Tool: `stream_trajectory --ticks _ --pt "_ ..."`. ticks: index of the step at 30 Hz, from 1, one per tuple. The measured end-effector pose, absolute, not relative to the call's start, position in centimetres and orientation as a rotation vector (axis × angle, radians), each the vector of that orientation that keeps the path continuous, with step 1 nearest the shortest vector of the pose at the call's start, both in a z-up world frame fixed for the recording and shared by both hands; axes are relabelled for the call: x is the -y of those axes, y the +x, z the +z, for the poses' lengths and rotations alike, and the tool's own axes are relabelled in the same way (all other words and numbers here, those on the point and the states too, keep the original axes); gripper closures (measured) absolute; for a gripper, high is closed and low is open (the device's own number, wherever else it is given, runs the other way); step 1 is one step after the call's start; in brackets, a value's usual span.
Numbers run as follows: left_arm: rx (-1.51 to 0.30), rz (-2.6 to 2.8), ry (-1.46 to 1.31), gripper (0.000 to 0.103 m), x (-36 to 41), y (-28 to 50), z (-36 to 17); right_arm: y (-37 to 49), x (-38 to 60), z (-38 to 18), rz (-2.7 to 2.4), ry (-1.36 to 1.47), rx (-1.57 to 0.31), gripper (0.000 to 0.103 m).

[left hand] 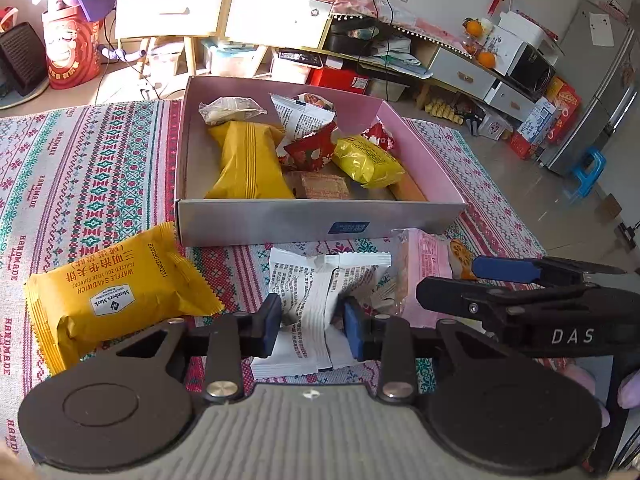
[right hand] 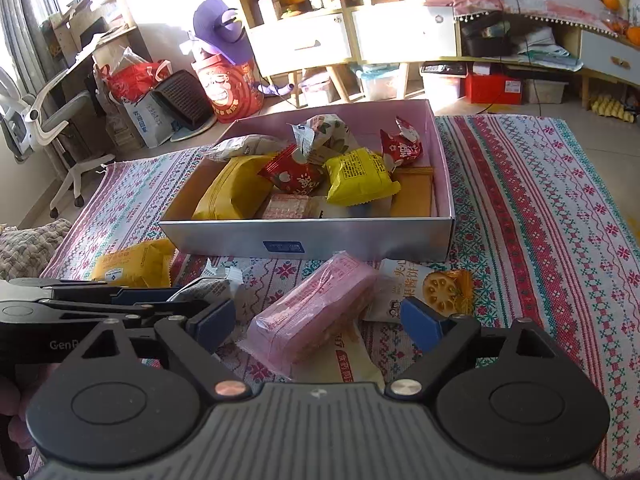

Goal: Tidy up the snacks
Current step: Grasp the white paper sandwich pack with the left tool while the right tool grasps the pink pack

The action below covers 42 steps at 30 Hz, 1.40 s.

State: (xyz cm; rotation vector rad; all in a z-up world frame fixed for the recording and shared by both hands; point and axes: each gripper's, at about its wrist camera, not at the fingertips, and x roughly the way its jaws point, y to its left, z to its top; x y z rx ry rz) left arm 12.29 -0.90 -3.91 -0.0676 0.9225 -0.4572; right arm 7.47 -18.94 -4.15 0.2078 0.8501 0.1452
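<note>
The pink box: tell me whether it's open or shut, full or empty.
Open and partly filled. The pink box has no lid on, and yellow, red and white snack packets lie inside, with bare inner wall above them.

Between the blue pads of the left gripper (left hand: 311, 322) sat a white packet (left hand: 316, 300) printed with fine black text. To its left lay a mustard-yellow packet (left hand: 116, 292) with a white label and red lettering. Between the right gripper's (right hand: 320, 322) blue pads lay a pale pink packet (right hand: 312, 312); just beyond its right pad was a white packet with an orange cracker picture (right hand: 432, 288). Farther ahead stood a box (right hand: 304, 238), silver-grey outside and pink inside. The cloth (right hand: 540, 240) was white with red and teal cross-stitch bands.
</note>
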Motion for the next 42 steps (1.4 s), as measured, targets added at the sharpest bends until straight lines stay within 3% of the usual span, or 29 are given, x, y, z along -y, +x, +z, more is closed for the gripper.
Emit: stream_trajectory --ticks 8,13,15,18,26,36,42 --pt "-0.91 -0.412 0.019 0.063 0.6 11.2 -3.9 9.3 18.1 -5.2 0.122 0.249 -0.899 0.031" --pt "-0.898 -0.412 0.004 0.051 0.8 11.7 -4.7 9.7 17.7 -6.0 0.088 0.235 -0.921 0.047" --pt "-0.905 -0.411 -0.013 0.045 0.9 12.1 -4.9 9.7 17.7 -6.1 0.074 0.216 -0.928 0.06" --pt "-0.918 -0.408 -0.023 0.041 1.2 12.6 -5.3 9.6 18.0 -6.0 0.06 0.212 -0.93 0.071" --pt "-0.931 -0.385 0.005 0.041 2.2 13.1 -6.2 9.2 18.5 -5.1 0.094 0.241 -0.918 0.073" --pt "-0.925 -0.358 0.007 0.055 1.9 12.7 -5.7 8.8 18.3 -4.1 0.119 0.257 -0.909 0.073" --pt "-0.921 -0.364 -0.02 0.056 1.6 12.5 -5.1 8.6 18.2 -3.6 0.128 0.256 -0.903 0.073"
